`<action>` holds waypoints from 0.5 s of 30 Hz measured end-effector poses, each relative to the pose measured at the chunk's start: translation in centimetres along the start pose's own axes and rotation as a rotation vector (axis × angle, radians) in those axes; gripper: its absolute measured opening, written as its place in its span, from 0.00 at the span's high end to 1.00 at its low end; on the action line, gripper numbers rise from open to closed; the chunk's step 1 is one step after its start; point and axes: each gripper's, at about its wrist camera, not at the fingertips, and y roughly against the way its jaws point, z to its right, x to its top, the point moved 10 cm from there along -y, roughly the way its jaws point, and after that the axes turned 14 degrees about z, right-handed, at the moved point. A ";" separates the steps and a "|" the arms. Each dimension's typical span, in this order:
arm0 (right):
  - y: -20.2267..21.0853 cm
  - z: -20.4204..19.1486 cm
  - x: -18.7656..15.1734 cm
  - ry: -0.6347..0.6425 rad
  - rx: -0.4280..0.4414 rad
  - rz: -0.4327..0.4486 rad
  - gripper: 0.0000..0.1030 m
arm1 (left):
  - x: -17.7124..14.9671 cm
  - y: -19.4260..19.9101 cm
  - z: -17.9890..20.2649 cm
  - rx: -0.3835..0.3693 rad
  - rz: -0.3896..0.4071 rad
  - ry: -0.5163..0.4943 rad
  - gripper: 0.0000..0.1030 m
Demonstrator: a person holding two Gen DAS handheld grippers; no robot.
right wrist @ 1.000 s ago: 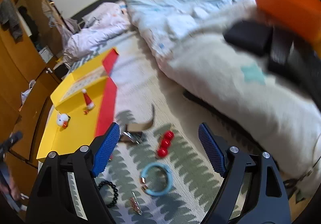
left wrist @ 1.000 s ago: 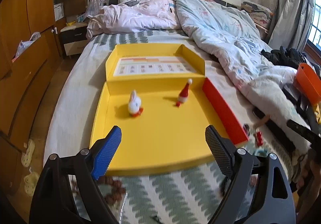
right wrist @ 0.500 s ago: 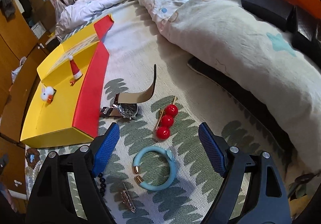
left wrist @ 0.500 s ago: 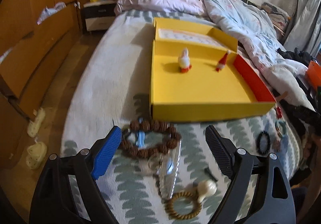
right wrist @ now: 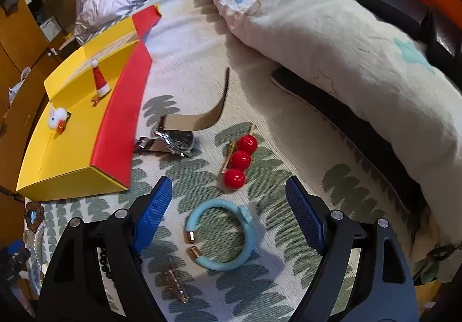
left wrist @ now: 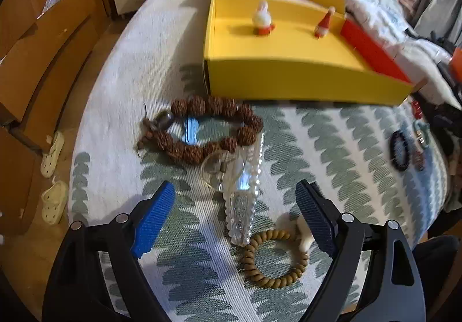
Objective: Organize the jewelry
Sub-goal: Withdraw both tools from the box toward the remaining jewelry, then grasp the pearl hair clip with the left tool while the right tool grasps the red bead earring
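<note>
A yellow box with a red side lies on the bed, with a white rabbit clip and a red Santa-hat clip inside. My left gripper hangs open above a clear bead bracelet. A brown seed bracelet lies beyond it and a tan bead bracelet lies nearer. My right gripper stands open over a light-blue bangle. A red three-ball hair clip and a watch lie past the bangle.
A rumpled duvet covers the right of the bed. A black bead bracelet and a small hair clip lie on the patterned cover. Wooden cabinets and slippers are off the bed's left edge.
My left gripper swung down and back from over the yellow box to the bracelets in front of it. My right gripper tipped down toward the blue bangle. Both stayed open.
</note>
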 end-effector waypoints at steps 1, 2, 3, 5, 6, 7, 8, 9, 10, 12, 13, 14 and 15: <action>-0.1 0.2 -0.1 0.000 -0.002 -0.003 0.20 | -0.3 -0.4 0.0 0.015 -0.011 -0.004 0.18; -0.2 0.3 -0.1 0.000 -0.004 -0.006 0.20 | -0.3 -0.6 0.0 0.024 -0.015 -0.008 0.18; -0.3 0.6 -0.2 -0.002 -0.005 -0.010 0.20 | -0.6 -0.9 0.1 0.039 -0.024 -0.018 0.18; -0.5 1.0 -0.2 -0.012 -0.006 -0.018 0.20 | -0.9 -1.4 0.1 0.057 -0.037 -0.029 0.18; -0.6 1.3 -0.2 -0.019 -0.009 -0.023 0.20 | -1.1 -1.7 0.1 0.070 -0.047 -0.031 0.18; -0.8 1.6 -0.2 -0.024 -0.012 -0.026 0.20 | -1.3 -2.0 0.1 0.076 -0.054 -0.029 0.18; -0.9 1.7 -0.2 -0.028 -0.015 -0.028 0.20 | -1.4 -2.3 0.1 0.081 -0.062 -0.026 0.18; -1.1 1.9 -0.2 -0.030 -0.017 -0.033 0.20 | -1.6 -2.5 0.0 0.082 -0.069 -0.024 0.18; -1.2 1.9 -0.2 -0.030 -0.017 -0.036 0.20 | -1.8 -2.7 0.0 0.086 -0.077 -0.024 0.18; -1.6 1.8 -0.2 -0.027 -0.021 -0.042 0.20 | -2.1 -3.1 -0.1 0.101 -0.083 -0.029 0.18; -1.9 1.7 -0.2 -0.021 -0.021 -0.045 0.20 | -2.1 -3.2 -0.1 0.106 -0.081 -0.033 0.18; -2.2 1.5 -0.1 -0.011 -0.023 -0.048 0.20 | -2.1 -3.3 -0.1 0.112 -0.079 -0.037 0.18; -2.4 1.4 0.0 -0.005 -0.030 -0.051 0.20 | -2.1 -3.3 -0.1 0.118 -0.078 -0.040 0.18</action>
